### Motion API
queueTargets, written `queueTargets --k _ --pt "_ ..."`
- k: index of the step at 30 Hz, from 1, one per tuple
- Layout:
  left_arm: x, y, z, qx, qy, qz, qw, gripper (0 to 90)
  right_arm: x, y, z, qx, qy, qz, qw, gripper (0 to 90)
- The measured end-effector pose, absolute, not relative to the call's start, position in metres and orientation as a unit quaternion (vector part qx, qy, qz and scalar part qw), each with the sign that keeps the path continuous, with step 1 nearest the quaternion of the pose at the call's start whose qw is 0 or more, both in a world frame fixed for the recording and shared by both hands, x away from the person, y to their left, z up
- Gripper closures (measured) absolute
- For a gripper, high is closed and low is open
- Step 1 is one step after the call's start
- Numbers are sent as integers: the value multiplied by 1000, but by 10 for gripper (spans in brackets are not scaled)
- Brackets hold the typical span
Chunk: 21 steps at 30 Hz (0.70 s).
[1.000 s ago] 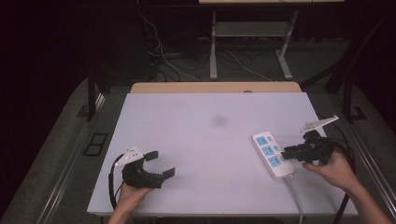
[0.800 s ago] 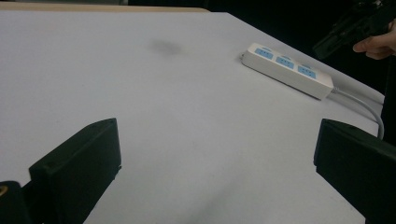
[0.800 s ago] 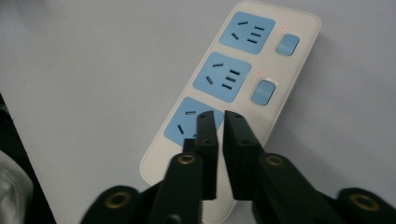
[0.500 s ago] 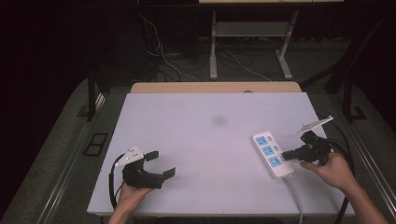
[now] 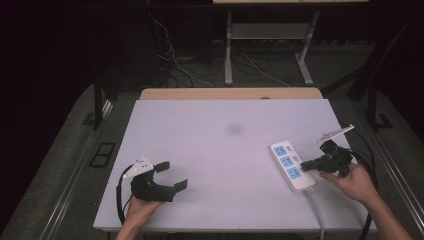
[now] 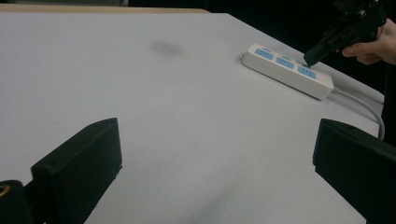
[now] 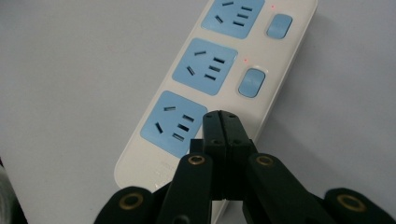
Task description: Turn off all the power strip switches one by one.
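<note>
At the near end of the power strip [image 7: 219, 70], the right gripper [image 7: 220, 122] has its jaws pinched flat together, nothing between them, and the joined tip is poised right over the spot where the nearest socket's switch should be. That third switch is hidden under the tip, so I cannot tell whether the tip is touching it yet. The jaws have just been closing, and now they make one blunt poker. Look at the other two switches [image 7: 251, 82]: a small red light glows beside each, so those two appear to be on. My read is that two are dealt with and the last press is in hand, unfinished.

Moving outward, the strip lies flat near the right edge of the white table [image 5: 210, 130], its cable [image 5: 315, 210] trailing toward the person. The left gripper [image 5: 172, 176] rests well apart at the near left, jaws spread wide and empty, doing nothing for now.
</note>
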State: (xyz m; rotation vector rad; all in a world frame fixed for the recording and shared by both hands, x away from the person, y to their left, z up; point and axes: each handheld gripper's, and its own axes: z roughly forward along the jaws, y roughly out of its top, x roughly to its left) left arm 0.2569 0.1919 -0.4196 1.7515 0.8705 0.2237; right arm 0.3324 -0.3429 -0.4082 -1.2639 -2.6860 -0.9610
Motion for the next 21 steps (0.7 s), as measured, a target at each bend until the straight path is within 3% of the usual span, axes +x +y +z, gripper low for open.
queueTargets --k 12,21 --pt "257 190 -420 741 368 93 553 0 330 -345 -416 -405 -852 -331 14 900" --pt "257 190 -420 744 365 93 552 0 326 -343 -416 -390 -860 -329 -9 900"
